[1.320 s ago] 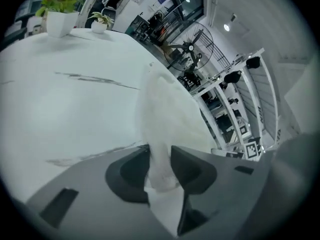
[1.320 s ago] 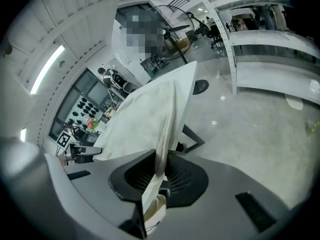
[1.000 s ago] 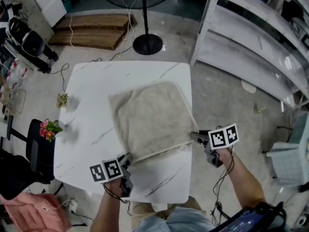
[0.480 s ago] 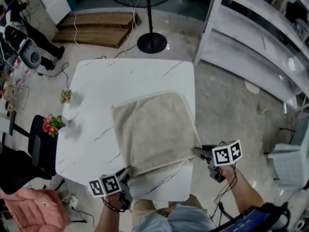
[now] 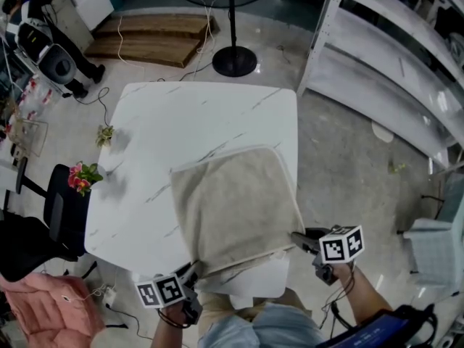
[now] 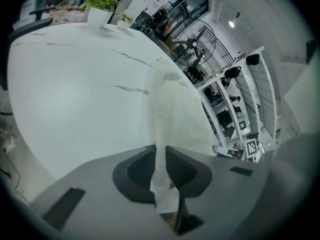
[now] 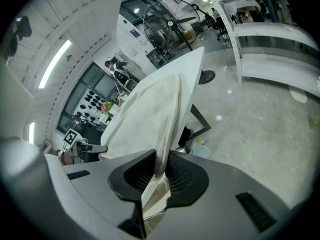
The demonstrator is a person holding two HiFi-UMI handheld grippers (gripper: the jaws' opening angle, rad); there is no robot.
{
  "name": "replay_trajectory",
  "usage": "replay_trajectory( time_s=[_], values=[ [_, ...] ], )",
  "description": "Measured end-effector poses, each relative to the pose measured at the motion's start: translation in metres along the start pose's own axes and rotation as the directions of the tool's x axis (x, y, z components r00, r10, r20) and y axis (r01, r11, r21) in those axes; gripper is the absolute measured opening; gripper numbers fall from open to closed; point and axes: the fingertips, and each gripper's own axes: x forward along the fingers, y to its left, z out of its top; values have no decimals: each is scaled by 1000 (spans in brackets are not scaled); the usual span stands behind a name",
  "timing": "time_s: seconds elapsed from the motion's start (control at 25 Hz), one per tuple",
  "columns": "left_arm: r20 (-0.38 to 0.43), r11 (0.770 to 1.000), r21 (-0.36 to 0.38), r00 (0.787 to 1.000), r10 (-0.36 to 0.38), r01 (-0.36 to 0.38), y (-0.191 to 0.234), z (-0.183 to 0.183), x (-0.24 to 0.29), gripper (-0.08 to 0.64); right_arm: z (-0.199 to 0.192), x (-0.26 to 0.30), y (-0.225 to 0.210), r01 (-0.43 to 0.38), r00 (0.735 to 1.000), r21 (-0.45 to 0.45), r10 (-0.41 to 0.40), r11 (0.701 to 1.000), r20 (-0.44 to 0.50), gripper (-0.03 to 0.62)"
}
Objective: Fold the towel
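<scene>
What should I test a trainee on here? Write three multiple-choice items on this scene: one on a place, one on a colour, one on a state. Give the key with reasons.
1. Which part of the table does the towel cover?
A. the far left corner
B. the near right part
C. all of it

2. What colour is the towel?
A. beige
B. blue
C. red

3. How do the left gripper and the right gripper stand?
A. both open and empty
B. only the left shut on the towel
C. each shut on a near corner of the towel

Key:
1 B: the head view shows bare marble to the left of the towel and beyond it.
2 A: the cloth is a pale sandy tone in every view.
3 C: each gripper view shows cloth pinched between its jaws.
</scene>
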Motion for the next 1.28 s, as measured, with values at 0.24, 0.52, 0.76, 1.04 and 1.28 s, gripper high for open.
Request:
replay_trajectory(
  time_s=[0.24, 0.52, 0.76, 1.04, 1.28],
  values=[
    [87, 997, 74, 996, -30, 24, -15, 15, -16, 279, 29, -12, 5, 38, 993, -84, -28, 996, 117, 230],
    [312, 980, 195, 949, -33, -31, -22, 60, -67, 298, 85, -61, 30, 160, 948, -191, -97, 968, 304, 242],
    [419, 941, 330, 905, -74, -76, -28, 101, -108, 298, 125, -68, 128, 223, 913, -414, -40, 883, 406, 230],
    [398, 904, 425, 906, -144, -43, -18, 100, -139, 297, 76, 2, 247, 221, 930, -605, 21, 764, 366, 213],
    [331, 888, 459, 927, -176, 5, 5, 80, -141, 296, -18, 92, 291, 221, 965, -766, -21, 604, 262, 216]
  ],
)
